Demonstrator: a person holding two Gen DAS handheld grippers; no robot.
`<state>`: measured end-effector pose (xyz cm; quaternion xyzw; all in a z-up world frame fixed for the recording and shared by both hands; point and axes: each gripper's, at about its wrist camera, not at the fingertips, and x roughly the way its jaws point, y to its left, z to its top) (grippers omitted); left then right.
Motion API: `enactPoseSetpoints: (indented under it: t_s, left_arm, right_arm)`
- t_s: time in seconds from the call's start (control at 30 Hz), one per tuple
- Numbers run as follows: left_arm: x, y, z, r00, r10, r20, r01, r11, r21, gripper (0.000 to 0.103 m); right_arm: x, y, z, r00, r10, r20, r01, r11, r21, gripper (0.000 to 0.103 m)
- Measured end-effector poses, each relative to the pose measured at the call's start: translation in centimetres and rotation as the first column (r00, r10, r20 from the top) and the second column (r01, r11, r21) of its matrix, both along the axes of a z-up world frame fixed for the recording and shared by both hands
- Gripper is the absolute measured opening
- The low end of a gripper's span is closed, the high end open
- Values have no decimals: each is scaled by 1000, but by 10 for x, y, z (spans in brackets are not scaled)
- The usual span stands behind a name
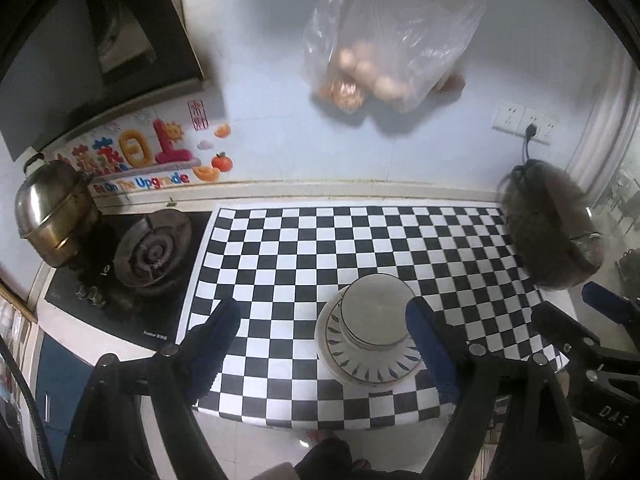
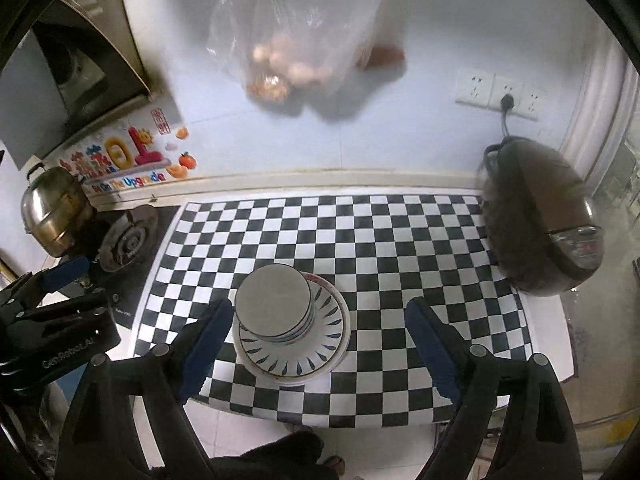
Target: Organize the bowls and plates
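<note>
Left gripper (image 1: 324,340): fingers spread wide, nothing held between them. Right gripper (image 2: 320,338): likewise spread wide and empty. Both are held above the near edge of the counter, pads clear of the crockery.

The stack (image 2: 290,322) is taken as landmark: upturned bowls (image 1: 376,314) nested on a leaf-patterned plate (image 1: 370,364), with a plainer white plate seemingly beneath. How many bowls are nested cannot be told. In the left view the stack is seen just inside the right finger (image 1: 430,344); in the right view, just beside the left finger (image 2: 208,340).

Risks, as judged:
- The stack sits close to the counter's near edge. A sideways nudge from either finger could push it toward that edge.
- The bowls look off-centre on the plate; a knock might slide them off.
- Glazed ware may slip if pinched on the rim alone.
- The two grippers are close together; a clash over the stack is possible.

Surface: a black-and-white checkered mat (image 2: 360,240) lies under the stack. Left of the stack, a gas burner (image 1: 154,254) and a steel pot (image 1: 54,212) are noted. Right of it, a brown rice cooker (image 2: 540,220), plugged into a wall socket (image 2: 500,94). Behind and above the stack, a plastic bag (image 2: 296,36) of eggs hangs on the pale wall; a bright sticker (image 1: 140,156) is seen to the left.
</note>
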<state>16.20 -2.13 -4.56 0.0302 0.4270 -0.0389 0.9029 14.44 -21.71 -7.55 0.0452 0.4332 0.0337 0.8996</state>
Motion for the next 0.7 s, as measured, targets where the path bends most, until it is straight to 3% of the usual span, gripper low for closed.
enactPoseSetpoints:
  t_s: [0.3,0.7]
  left_arm:
    - [-60,-2,33,996,31,78,-31,1000,-2,85]
    - [-119,3,64,988,45,150,-47,999,14,84]
  right_arm:
    - [-68,-5,46,993,-11,114,16,999,-45,91]
    - [-141,2,90,982,-12,187,29,996,-89,91]
